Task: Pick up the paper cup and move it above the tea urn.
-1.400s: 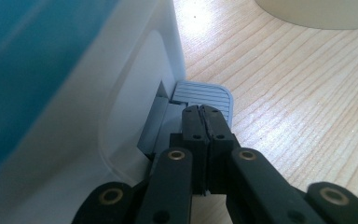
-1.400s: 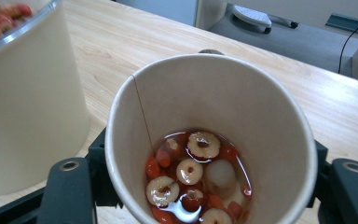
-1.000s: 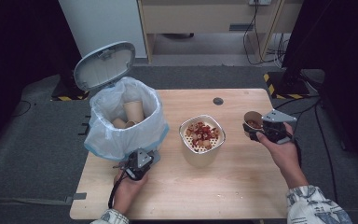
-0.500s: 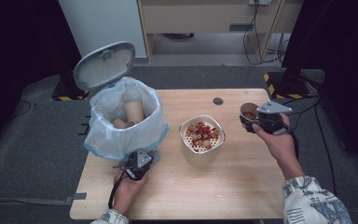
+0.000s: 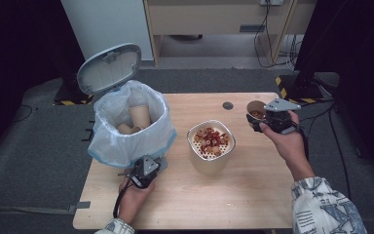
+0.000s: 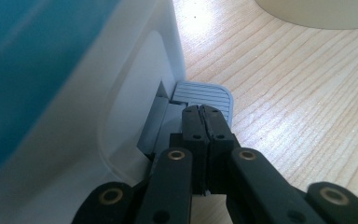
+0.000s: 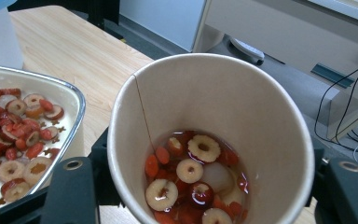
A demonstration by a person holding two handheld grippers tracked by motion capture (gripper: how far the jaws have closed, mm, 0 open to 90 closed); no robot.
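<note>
My right gripper point(image 5: 265, 118) is shut on a paper cup point(image 5: 254, 110), held upright above the table's far right corner. In the right gripper view the cup point(image 7: 261, 107) holds liquid with sliced red dates point(image 7: 191, 170), my jaws against its two sides. A cream bowl point(image 5: 209, 165) with a strainer of date slices point(image 5: 212, 140) stands mid-table, left of the cup. My left gripper point(image 5: 145, 171) is shut, and its tips point(image 6: 204, 112) rest on the grey pedal point(image 6: 205, 95) of a white bin point(image 5: 126, 141). The bin's lid point(image 5: 109, 68) stands open.
The bin has a white bag and holds used paper cups point(image 5: 139, 114). The wooden table point(image 5: 253, 195) has a small dark round hole point(image 5: 228, 105) near its far edge. Cables and a cabinet lie beyond the table. The bowl's rim point(image 7: 77, 100) is close to the held cup.
My right gripper has lifted the cup and carried it a little toward the far edge. The left gripper has stayed on the pedal, and the lid is still open.
</note>
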